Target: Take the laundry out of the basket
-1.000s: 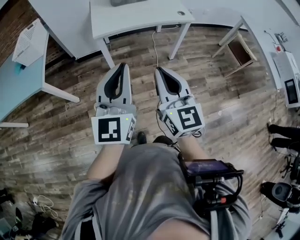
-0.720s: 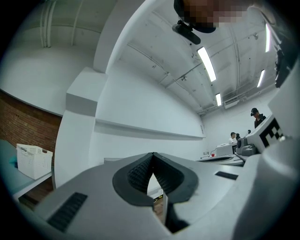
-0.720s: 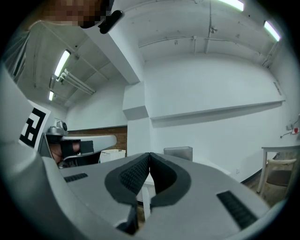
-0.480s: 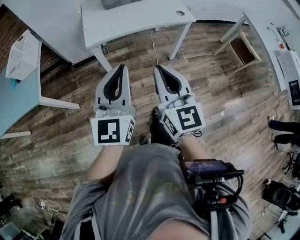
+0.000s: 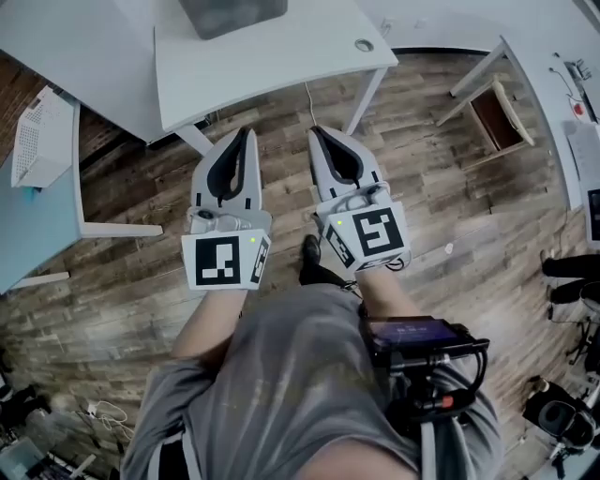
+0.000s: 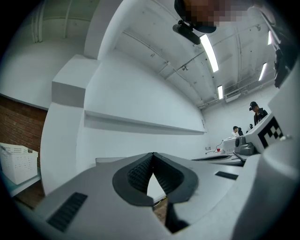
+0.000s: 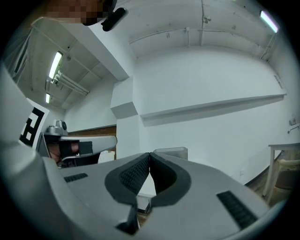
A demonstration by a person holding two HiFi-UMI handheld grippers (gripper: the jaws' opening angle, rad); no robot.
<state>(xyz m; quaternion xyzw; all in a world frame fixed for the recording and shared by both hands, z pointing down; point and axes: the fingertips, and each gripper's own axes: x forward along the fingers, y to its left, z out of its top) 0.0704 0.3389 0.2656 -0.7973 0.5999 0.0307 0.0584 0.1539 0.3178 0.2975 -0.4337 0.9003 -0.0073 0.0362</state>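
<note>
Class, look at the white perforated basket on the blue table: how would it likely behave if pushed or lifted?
The basket looks like thin perforated plastic, so it is probably light for its size, with slightly flexible walls. Wide and upright on the blue table, it would likely slide rather than tip. Its contents are not visible.

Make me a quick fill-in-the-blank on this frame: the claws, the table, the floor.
1. The left claw and the right claw are both ____, with nothing between their jaws.
2. The grey bin stands on a ____ table.
3. The floor is laid with ____ planks.
Missing words: shut; white; wood.
</note>
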